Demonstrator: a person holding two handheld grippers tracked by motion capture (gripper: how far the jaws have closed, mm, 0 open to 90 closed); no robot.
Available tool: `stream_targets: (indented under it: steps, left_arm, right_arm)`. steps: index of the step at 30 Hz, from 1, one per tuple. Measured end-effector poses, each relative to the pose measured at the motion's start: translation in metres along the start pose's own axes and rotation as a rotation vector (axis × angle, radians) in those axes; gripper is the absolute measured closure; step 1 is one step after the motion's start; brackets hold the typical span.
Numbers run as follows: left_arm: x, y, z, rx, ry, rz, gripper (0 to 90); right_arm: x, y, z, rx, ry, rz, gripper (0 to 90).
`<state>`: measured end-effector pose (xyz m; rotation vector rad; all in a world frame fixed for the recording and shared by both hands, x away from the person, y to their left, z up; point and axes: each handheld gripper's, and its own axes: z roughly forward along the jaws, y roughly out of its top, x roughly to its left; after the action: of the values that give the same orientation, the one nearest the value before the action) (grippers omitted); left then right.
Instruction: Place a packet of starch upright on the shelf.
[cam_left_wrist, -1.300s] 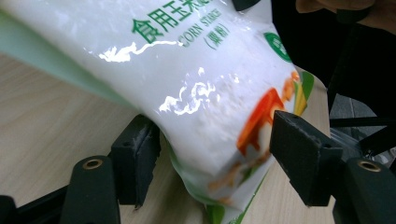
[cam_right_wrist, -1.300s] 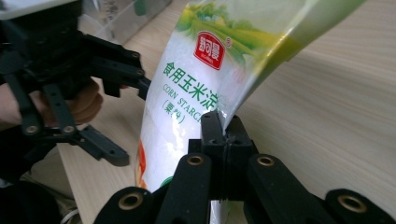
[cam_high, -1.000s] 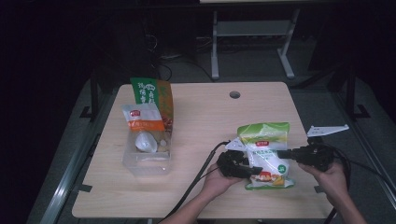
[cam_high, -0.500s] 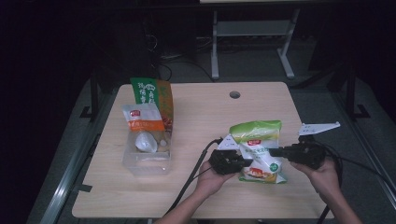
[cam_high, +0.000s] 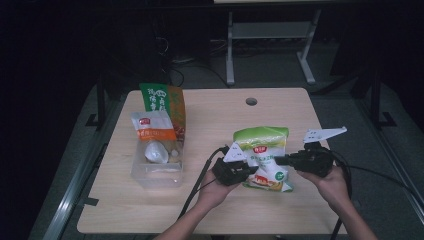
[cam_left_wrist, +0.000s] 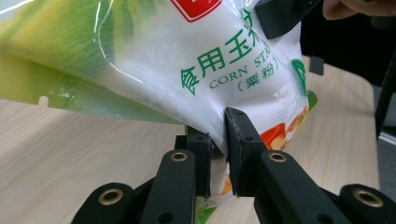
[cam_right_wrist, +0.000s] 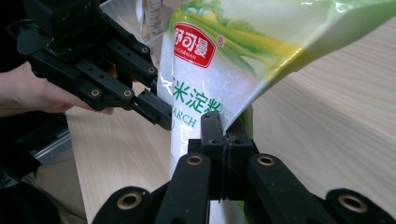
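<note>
Corn starch in a white and green plastic pouch (cam_high: 263, 156) sits at the lower right of centre in the high view, held between the two grippers above the pale wooden table (cam_high: 215, 125). Its green top edge points toward the far side of the table, and its lower end carries an orange and green print. On the pouch's left edge in that view, the left gripper (cam_high: 248, 170) has just been closing its jaws; in the left gripper view (cam_left_wrist: 219, 140) the two black pads pinch a fold of the white film just under the green lettering, so it is clamped on the pouch. From the right, the right gripper (cam_high: 280, 160) reaches in level, and in the right gripper view (cam_right_wrist: 225, 135) its jaws are pressed together on the thin side seam of the pouch, below the red brand mark. Each gripper shows in the other's view, biting the opposite edge. A bare hand holds each tool, with forearms coming in from the bottom of the high view. At the left of the table stands a clear plastic bin (cam_high: 156, 170) holding a white and orange packet (cam_high: 152, 129) and a green and orange bag (cam_high: 162, 102), well apart from the pouch.
</note>
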<state>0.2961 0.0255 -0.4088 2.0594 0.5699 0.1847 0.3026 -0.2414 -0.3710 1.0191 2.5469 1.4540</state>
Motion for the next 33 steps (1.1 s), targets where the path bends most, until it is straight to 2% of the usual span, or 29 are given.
stream_targets:
  steps: [6,11,14,16,21,27,30,33]
  left_arm:
    - [0.001,-0.003,-0.004,0.027,0.018,0.043,80.8]
    - [0.003,-0.006,-0.004,0.049,0.03,0.066,81.4]
    - [0.003,-0.008,-0.004,0.059,0.033,0.074,81.7]
    - [0.003,-0.008,-0.004,0.056,0.034,0.074,81.8]
    - [0.001,-0.009,-0.005,0.072,0.037,0.112,82.2]
    - [0.002,-0.01,-0.005,0.065,0.036,0.104,82.2]
    - [0.003,-0.011,-0.006,0.072,0.033,0.108,82.1]
    - [0.003,-0.013,-0.007,0.069,0.031,0.104,82.0]
  right_arm:
    - [0.002,-0.001,0.008,0.025,0.011,-0.028,88.0]
    - [0.001,-0.003,0.015,0.066,0.026,-0.033,85.2]
    - [0.001,-0.005,0.02,0.103,0.04,-0.029,81.3]
    - [0.0,-0.006,0.023,0.105,0.056,-0.03,77.2]
    - [0.001,-0.006,0.031,0.149,0.084,-0.034,66.7]
    - [0.003,-0.002,0.036,0.168,0.095,-0.057,58.8]
    - [0.006,0.0,0.039,0.182,0.087,-0.074,62.9]
    - [0.006,0.0,0.041,0.188,0.069,-0.081,71.5]
